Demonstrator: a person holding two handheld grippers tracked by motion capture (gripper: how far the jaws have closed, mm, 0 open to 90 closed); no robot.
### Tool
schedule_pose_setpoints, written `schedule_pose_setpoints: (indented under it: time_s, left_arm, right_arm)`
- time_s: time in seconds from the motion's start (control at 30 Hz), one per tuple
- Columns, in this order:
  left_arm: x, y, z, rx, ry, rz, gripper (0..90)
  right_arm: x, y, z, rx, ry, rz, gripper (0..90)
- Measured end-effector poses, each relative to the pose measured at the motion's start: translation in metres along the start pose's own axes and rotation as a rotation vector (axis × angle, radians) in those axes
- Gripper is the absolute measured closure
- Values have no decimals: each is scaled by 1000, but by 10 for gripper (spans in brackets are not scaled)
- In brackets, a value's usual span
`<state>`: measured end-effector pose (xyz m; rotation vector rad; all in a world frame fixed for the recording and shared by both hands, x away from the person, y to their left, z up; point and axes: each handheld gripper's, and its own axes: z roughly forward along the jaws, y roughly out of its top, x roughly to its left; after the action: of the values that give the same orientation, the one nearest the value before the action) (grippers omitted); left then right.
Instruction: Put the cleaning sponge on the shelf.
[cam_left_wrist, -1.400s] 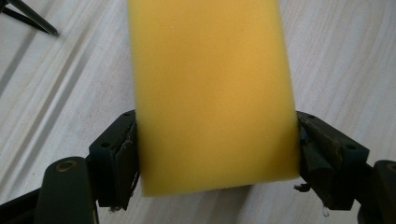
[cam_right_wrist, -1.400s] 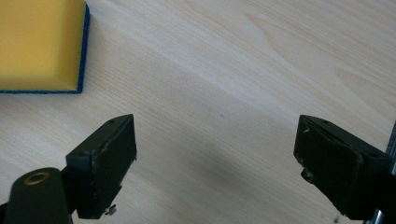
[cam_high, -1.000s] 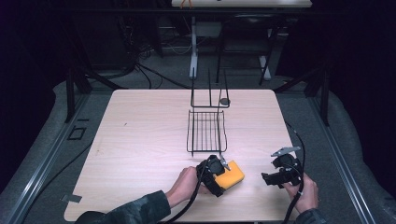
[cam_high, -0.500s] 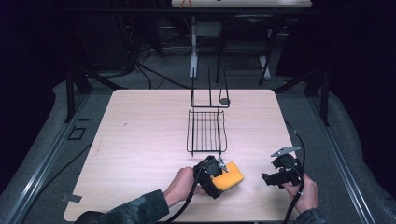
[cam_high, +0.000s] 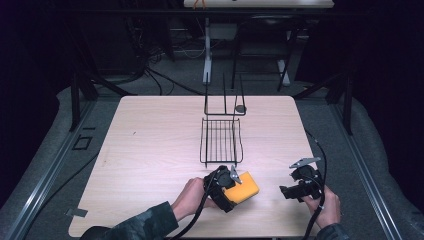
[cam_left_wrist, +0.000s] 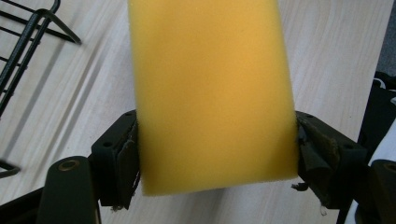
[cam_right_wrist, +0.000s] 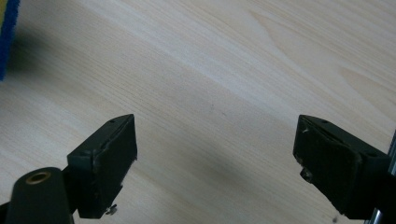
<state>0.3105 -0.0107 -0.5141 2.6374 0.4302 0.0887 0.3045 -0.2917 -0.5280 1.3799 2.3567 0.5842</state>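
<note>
A: How did the fingers (cam_left_wrist: 123, 158) of the left gripper (cam_left_wrist: 217, 156) stand?

B: They were clamped on the two sides of the yellow sponge (cam_left_wrist: 212, 88), pads pressed into the foam. The sponge stuck out past them, over the desk (cam_high: 150, 145) near its front edge, just short of the wire rack (cam_high: 221, 141).

A: And the right gripper (cam_right_wrist: 215, 149)?

B: Its fingers (cam_right_wrist: 105, 149) were spread wide with nothing between them, only bare wood below. It hung at the desk's front right corner, well apart from the sponge.

A: What differed from a second before?

B: Little. The left gripper had turned slightly, so the sponge lay a touch more toward the right hand (cam_high: 325, 207). The right gripper sat where it had been, and the rack had not shifted.

A: The surface, the room?

B: A pale wood-grain desk, the black rack standing mid-desk with a taller wire frame (cam_high: 224, 100) behind it. Around it a dark room: black stands, cables on grey flooring (cam_high: 185, 75), a second pale table (cam_high: 260, 3) at the back.
</note>
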Motion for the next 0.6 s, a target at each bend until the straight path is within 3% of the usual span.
schedule_pose_setpoints:
  time_s: [0.6]
  left_arm:
    - [7,-1,-15,-15,13,-2,247]
  right_arm:
    - [1,0,1,3,0,-7,132]
